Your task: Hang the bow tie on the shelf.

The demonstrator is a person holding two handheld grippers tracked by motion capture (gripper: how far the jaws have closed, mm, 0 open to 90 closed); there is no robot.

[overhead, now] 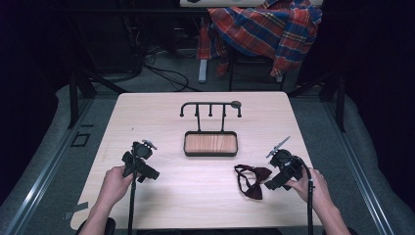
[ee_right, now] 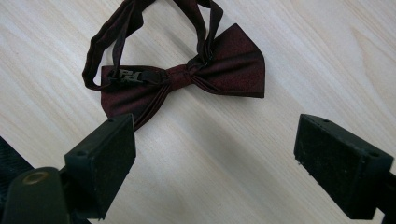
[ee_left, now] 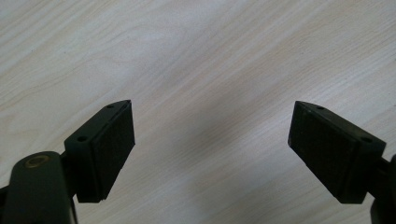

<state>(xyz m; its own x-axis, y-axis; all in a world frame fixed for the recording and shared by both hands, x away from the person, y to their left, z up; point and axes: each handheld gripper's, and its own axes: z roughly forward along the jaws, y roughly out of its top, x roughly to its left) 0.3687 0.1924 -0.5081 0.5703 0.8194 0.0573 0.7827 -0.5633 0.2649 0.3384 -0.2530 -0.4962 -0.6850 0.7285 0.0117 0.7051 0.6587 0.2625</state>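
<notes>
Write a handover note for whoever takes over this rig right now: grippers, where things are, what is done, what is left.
Left gripper: open, nothing between its jaws, over bare table at the near left.
Right gripper: open, nothing held, aimed at the dark red bow tie just ahead of its jaws.
Bow tie lies flat on the table at the near right, strap looped beside it, untouched.
Black hook rack with wooden tray stands mid-table, nothing on its hooks or in the tray.
Done: nothing yet.
Left: probably grasp the bow tie and take it to the rack.
</notes>
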